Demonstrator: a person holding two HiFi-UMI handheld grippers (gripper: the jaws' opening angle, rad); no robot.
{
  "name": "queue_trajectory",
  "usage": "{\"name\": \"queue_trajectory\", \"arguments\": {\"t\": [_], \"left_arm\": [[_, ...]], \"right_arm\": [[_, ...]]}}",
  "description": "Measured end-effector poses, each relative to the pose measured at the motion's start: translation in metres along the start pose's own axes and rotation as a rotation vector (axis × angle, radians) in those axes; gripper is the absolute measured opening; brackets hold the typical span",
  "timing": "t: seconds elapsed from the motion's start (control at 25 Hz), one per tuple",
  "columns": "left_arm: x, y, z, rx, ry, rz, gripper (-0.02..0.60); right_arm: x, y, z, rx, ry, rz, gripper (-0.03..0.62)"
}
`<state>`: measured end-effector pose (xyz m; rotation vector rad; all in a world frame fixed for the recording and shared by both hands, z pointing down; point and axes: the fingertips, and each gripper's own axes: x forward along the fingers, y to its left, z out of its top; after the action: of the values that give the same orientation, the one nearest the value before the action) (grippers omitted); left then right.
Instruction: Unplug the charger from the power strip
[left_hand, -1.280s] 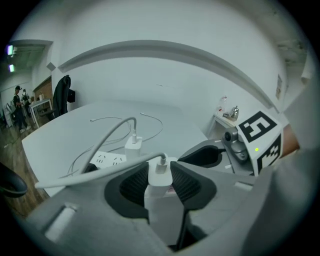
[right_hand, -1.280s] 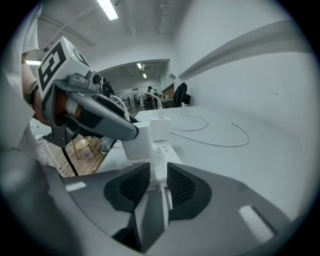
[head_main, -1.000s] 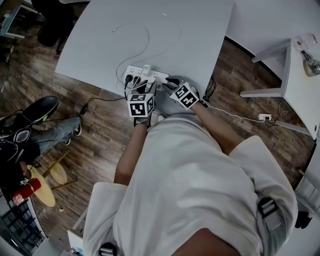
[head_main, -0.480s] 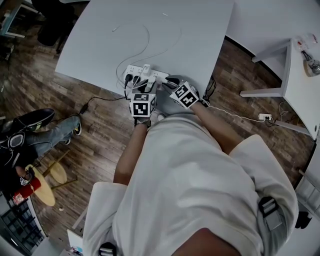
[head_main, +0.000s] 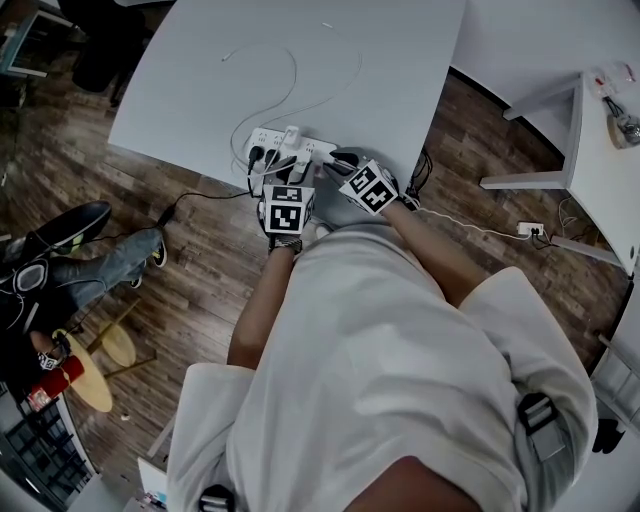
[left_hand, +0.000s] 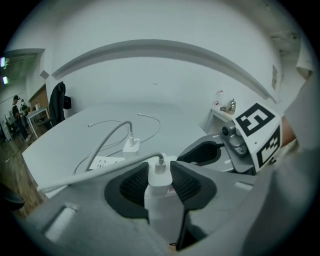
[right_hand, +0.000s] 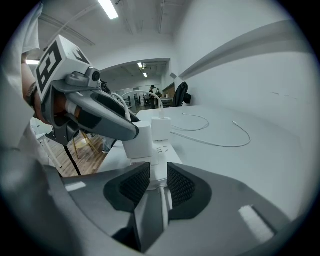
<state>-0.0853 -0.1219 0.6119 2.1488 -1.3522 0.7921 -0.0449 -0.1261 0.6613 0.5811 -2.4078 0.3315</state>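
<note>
A white power strip (head_main: 268, 141) lies near the front edge of the white table (head_main: 200, 90). My left gripper (left_hand: 159, 172) is shut on a white charger (left_hand: 160, 186), which stands upright on the strip with its cable leaving from the top. A second white charger (left_hand: 131, 147) sits in the strip (left_hand: 106, 162) further along. My right gripper (right_hand: 158, 172) is shut on the near end of the strip (right_hand: 160, 150), where its cord comes out. In the right gripper view the left gripper (right_hand: 131, 133) holds the charger (right_hand: 139, 142) from the left.
Thin white cables (head_main: 290, 75) loop over the table behind the strip. Black plugs (head_main: 258, 157) sit at the strip's left end. A seated person's legs (head_main: 90, 265) and a small round stool (head_main: 100, 370) are on the wooden floor at left. Another white table (head_main: 600, 170) stands at right.
The left gripper has rolled about its own axis while staying on the charger. The right gripper has kept still. The seated person's leg at left has shifted.
</note>
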Motion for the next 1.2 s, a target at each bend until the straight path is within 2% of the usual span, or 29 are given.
{"name": "queue_trajectory", "arguments": {"t": [0.08, 0.16, 0.44, 0.52, 0.6, 0.76, 0.84, 0.92, 1.04, 1.2], "left_arm": [[0.000, -0.002, -0.002, 0.023, 0.017, 0.001, 0.140], [0.000, -0.001, -0.002, 0.002, 0.012, -0.005, 0.140], [-0.002, 0.009, 0.000, -0.203, -0.058, -0.050, 0.143], [-0.002, 0.010, 0.000, -0.220, -0.065, -0.055, 0.143], [-0.002, 0.009, -0.001, -0.178, -0.053, -0.045, 0.143], [-0.002, 0.000, 0.000, -0.020, -0.002, -0.005, 0.141], [-0.002, -0.001, 0.001, 0.021, 0.016, 0.005, 0.141], [-0.002, -0.001, 0.001, 0.026, 0.021, 0.005, 0.141], [-0.002, 0.002, 0.001, -0.037, 0.000, -0.014, 0.141], [-0.003, 0.009, 0.000, -0.167, -0.037, -0.039, 0.141]], "right_arm": [[-0.001, 0.001, 0.000, 0.004, -0.003, 0.001, 0.107], [-0.001, 0.000, 0.000, 0.007, -0.006, -0.001, 0.107], [0.001, 0.000, 0.003, 0.004, -0.013, -0.001, 0.107], [0.001, 0.000, 0.003, 0.002, -0.012, 0.003, 0.107], [0.000, 0.001, 0.002, -0.001, -0.007, 0.006, 0.107], [-0.001, 0.002, -0.001, 0.005, 0.000, 0.002, 0.107], [-0.001, 0.001, 0.000, 0.007, -0.008, 0.001, 0.107], [-0.001, 0.001, 0.001, 0.008, -0.008, -0.004, 0.107], [-0.001, 0.001, 0.002, 0.011, -0.008, -0.002, 0.107], [0.000, 0.001, 0.002, 0.005, -0.008, 0.003, 0.107]]}}
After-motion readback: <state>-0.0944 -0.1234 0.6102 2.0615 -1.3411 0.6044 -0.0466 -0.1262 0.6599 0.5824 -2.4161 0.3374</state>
